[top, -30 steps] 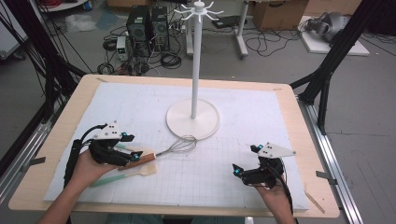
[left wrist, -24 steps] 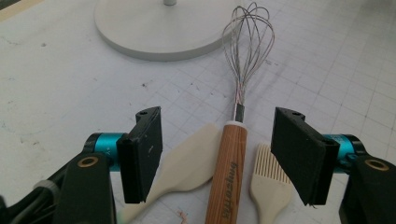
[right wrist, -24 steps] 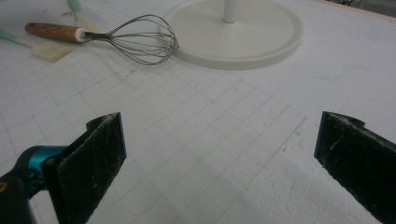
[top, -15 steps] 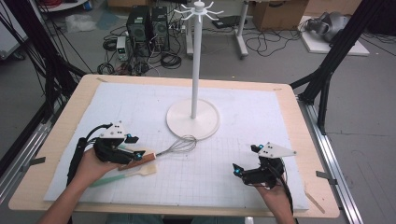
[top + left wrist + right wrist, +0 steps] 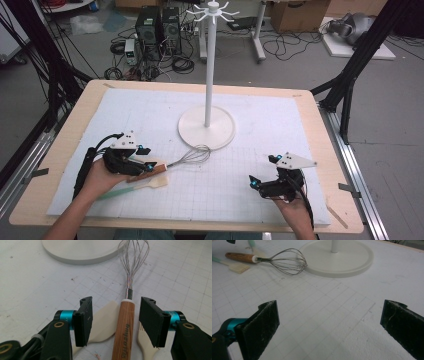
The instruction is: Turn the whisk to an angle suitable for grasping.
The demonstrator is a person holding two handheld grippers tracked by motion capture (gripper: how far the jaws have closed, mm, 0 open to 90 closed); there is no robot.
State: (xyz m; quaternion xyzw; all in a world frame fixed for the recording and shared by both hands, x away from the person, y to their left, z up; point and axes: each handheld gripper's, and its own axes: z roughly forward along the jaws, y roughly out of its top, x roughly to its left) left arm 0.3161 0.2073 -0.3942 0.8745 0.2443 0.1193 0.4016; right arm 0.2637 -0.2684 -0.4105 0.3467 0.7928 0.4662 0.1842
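A wire whisk with a wooden handle lies on the white mat, its wire head pointing at the stand's round base. My left gripper is low over the handle with one jaw on each side. In the left gripper view a gap shows between each pad and the wood. The jaws have just been closing with the handle between them. My right gripper rests at the front right of the mat, and in its own view the jaws stand wide with only bare mat between them.
A cream spatula and a brush-like tool lie under the whisk handle, and their pale green handles run toward the front left. A tall white hook stand rises from the base. The wooden table edge frames the mat.
The left gripper has edged slightly over the whisk handle and its jaws look narrower around it. The right hand and gripper have stayed still.
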